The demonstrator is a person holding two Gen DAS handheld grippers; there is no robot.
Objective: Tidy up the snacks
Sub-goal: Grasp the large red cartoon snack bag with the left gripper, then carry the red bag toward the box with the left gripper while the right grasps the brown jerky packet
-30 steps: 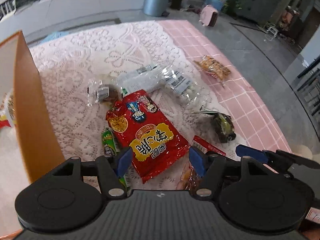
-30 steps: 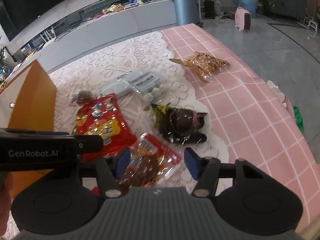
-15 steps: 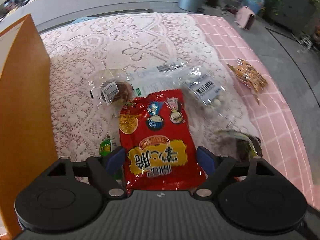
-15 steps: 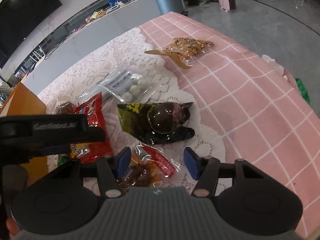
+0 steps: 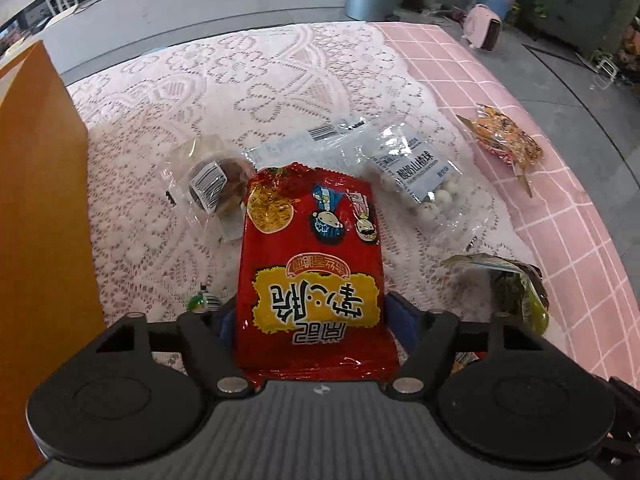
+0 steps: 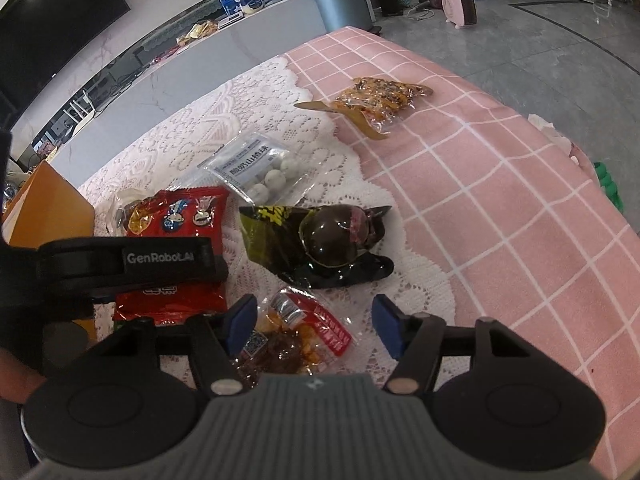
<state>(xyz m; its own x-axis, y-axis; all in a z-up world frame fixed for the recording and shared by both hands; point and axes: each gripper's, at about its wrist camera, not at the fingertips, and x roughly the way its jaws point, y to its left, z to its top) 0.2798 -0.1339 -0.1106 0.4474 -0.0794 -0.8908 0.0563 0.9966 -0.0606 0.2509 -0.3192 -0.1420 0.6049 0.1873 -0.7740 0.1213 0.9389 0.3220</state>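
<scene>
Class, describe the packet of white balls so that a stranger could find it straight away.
Start at the white lace cloth over the pink checked tablecloth. Near its far edge, behind the dark green-and-black packet, lies the clear packet of white balls. It alone is see-through with a pale grey label.

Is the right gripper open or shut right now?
Open. The right gripper has its blue pads spread wide, over a clear snack packet on the lace cloth, not touching it.

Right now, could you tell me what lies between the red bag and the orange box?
Left wrist view: bare lace cloth between red bag and orange box.
</scene>
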